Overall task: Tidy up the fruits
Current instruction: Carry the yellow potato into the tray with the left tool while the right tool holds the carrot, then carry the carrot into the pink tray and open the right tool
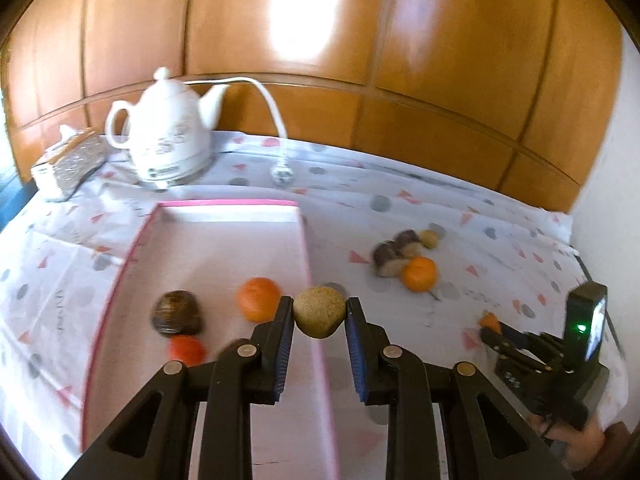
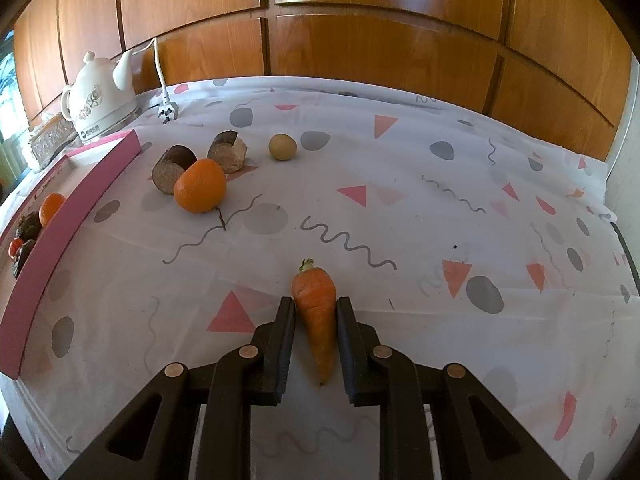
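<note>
The left tool (image 1: 319,316) is closed on a tan round fruit (image 1: 319,311), pinched between its blue pads and held above the right wall of the pink tray (image 1: 306,248). Inside the tray lie an orange (image 1: 258,299), a dark brown fruit (image 1: 177,313) and a small red one (image 1: 186,350) just beside it.

The right tool (image 2: 315,312) grips a carrot (image 2: 316,312) at its thick end, leafy top pointing away, tip toward the camera, near the front edge of the desk (image 2: 400,208).

On the patterned cloth, right of the tray and toward the back edge, a second orange (image 2: 200,186) touches two cut brown pieces (image 2: 174,168) (image 2: 228,152), with a small tan ball (image 2: 282,146) apart to their right.

A white kettle (image 1: 164,132) stands at the back left corner with its cord and plug (image 1: 280,174) beside it, and a tissue box (image 1: 68,164) further left.
</note>
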`<state>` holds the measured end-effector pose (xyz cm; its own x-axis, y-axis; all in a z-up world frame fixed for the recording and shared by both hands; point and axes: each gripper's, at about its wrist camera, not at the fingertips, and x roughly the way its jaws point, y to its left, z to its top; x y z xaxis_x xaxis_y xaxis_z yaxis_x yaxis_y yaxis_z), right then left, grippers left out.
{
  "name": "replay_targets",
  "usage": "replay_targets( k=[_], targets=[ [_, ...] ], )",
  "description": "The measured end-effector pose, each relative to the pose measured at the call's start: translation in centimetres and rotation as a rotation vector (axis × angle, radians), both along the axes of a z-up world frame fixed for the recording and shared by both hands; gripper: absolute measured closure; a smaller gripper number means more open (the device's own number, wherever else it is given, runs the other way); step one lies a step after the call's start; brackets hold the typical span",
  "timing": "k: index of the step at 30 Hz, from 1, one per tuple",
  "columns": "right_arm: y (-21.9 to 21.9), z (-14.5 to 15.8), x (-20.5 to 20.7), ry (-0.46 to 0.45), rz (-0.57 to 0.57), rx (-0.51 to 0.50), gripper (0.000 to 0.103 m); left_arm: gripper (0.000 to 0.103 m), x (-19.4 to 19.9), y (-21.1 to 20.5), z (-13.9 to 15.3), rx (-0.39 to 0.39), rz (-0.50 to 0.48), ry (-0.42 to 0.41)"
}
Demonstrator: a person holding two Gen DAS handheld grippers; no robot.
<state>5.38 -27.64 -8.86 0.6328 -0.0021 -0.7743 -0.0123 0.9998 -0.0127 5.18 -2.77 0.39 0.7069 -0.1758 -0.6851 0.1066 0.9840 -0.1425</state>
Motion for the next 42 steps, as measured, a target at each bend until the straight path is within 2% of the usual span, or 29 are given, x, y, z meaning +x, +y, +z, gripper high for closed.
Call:
replay_targets(
  k=[5,12,14,15,16,24,30,42],
  targets=[
    [0.1,0.0,0.0,-0.001,-0.001,-0.004,0.082,0.077,0.2,3.6,-0.4,0.033,0.103,0.000],
    [0.1,0.1,0.0,-0.001,-0.001,-0.005,0.082,0.076,0.5,8.3,-2.5,0.131,0.275,0.039],
    [0.1,0.1,0.0,-0.001,-0.001,-0.005,0.082,0.070,0.4,9.0,-2.8,0.135,0.301,0.046],
    [0.1,0.1,0.0,-0.001,-0.001,-0.005,0.082,0.061,0.3,9.2,-2.8,0.132,0.307,0.043],
    [0.0,0.0,0.0,-0.001,-0.001,-0.007,0.082,0.058,0.2,9.3,-2.7,0.131,0.314,0.035],
    [0.2,0.0,0.0,-0.002,0.000,-0.019,0.082,0.058,-1.1,7.7,0.8,0.125,0.252,-0.095],
    [0.3,0.1,0.0,-0.003,0.001,-0.032,0.082,0.058,-2.1,6.0,3.2,0.118,0.193,-0.160],
    [0.9,0.1,0.0,0.001,-0.006,-0.074,0.083,0.056,-3.5,5.3,4.4,0.114,0.168,-0.185]
  ],
)
